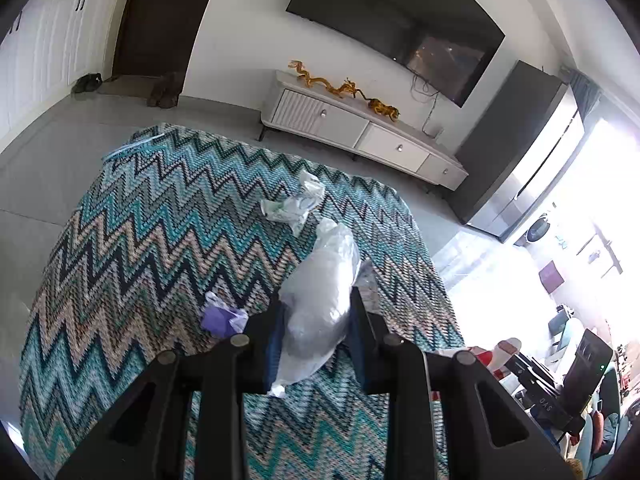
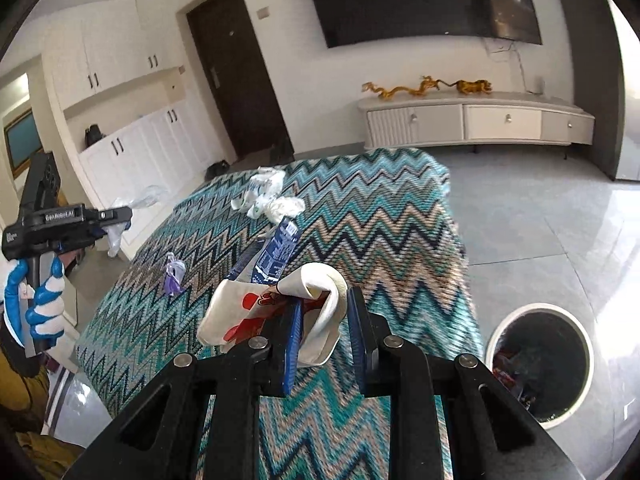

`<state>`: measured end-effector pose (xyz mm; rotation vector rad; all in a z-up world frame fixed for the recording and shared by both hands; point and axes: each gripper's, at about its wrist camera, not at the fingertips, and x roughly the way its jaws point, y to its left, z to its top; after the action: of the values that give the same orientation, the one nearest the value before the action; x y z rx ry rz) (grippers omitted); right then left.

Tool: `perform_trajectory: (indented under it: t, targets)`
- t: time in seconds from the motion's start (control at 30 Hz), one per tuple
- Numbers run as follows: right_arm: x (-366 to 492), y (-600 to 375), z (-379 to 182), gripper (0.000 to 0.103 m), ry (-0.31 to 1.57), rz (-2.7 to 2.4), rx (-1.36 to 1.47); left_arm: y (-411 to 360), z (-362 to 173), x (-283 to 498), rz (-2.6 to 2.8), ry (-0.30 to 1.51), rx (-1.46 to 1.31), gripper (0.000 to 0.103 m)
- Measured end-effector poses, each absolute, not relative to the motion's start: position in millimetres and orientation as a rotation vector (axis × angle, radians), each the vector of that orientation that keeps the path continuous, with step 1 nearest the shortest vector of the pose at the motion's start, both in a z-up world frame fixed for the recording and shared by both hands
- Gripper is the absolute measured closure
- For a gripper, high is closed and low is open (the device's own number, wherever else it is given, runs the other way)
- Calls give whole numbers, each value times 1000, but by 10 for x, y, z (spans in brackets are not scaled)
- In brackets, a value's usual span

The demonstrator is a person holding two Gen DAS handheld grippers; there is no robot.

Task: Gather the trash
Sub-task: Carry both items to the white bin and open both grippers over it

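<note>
In the left wrist view my left gripper (image 1: 317,304) is shut on a crumpled clear plastic bag (image 1: 320,280), held above the zigzag-patterned table cover (image 1: 140,240). In the right wrist view my right gripper (image 2: 325,300) is shut on a crushed white paper cup with red print (image 2: 256,308). A blue printed packet (image 2: 280,252) shows just behind the cup; I cannot tell whether it is touching it. A purple wrapper (image 2: 174,276) and crumpled white plastic bags (image 2: 268,196) lie on the cover. At the far left a gloved hand (image 2: 44,308) holds the left gripper (image 2: 120,220) with the clear plastic (image 2: 136,200).
A round white-rimmed trash bin (image 2: 508,328) stands on the grey tiled floor right of the table, with trash inside. A white TV cabinet (image 2: 480,120) with golden dragon figures runs along the far wall under a wall-mounted TV. A dark door and white cupboards are at the left.
</note>
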<state>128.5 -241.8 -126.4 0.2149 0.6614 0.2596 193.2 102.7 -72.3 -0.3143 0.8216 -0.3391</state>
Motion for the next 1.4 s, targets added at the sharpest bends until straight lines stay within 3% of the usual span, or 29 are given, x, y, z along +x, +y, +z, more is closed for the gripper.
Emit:
perform_trajectory:
  t: [0.4, 0.8, 1.1, 1.4]
  targets:
    - [913, -3279, -1236, 81, 543, 153, 339, 324, -552, 1865, -389, 832, -206, 76]
    - [710, -4449, -1683, 81, 542, -86, 496, -1388, -643, 2062, -628, 924, -10, 76]
    - [903, -5085, -2122, 80, 621, -254, 498, -2872, -1080, 2325, -787, 1026, 107, 76]
    - [1226, -5373, -2522, 80, 724, -332, 446, -3795, -1615, 2530, -845, 1133, 136, 75]
